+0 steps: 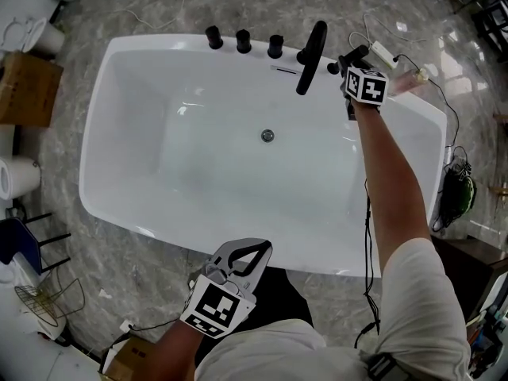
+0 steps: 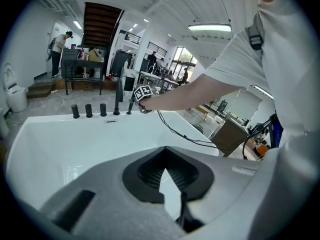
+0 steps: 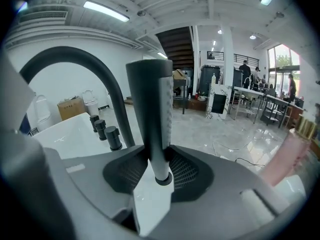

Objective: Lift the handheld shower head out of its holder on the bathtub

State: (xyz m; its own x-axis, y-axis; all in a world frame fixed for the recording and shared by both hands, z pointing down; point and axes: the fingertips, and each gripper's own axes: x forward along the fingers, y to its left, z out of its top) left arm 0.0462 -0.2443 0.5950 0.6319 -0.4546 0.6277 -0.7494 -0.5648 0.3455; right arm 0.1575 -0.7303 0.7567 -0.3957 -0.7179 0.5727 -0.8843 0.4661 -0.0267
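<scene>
The handheld shower head [image 3: 152, 109] is a slim black stick. It stands upright between the jaws of my right gripper [image 3: 159, 165], which are shut on its lower part. Its ringed bottom end shows against the white tub rim. In the head view my right gripper [image 1: 349, 70] is at the tub's far rim, just right of the curved black spout [image 1: 311, 58], holding the shower head [image 1: 355, 55]. Three black knobs [image 1: 243, 40] line the rim left of the spout. My left gripper [image 1: 264, 248] hangs shut and empty over the near rim of the bathtub [image 1: 127, 54].
A pink bottle [image 1: 409, 79] stands on the rim right of my right gripper, also close at the right in the right gripper view as the pink bottle [image 3: 287, 154]. Cables and a white power strip [image 1: 382, 51] lie behind it. A cardboard box [image 1: 28, 90] sits on the floor at left.
</scene>
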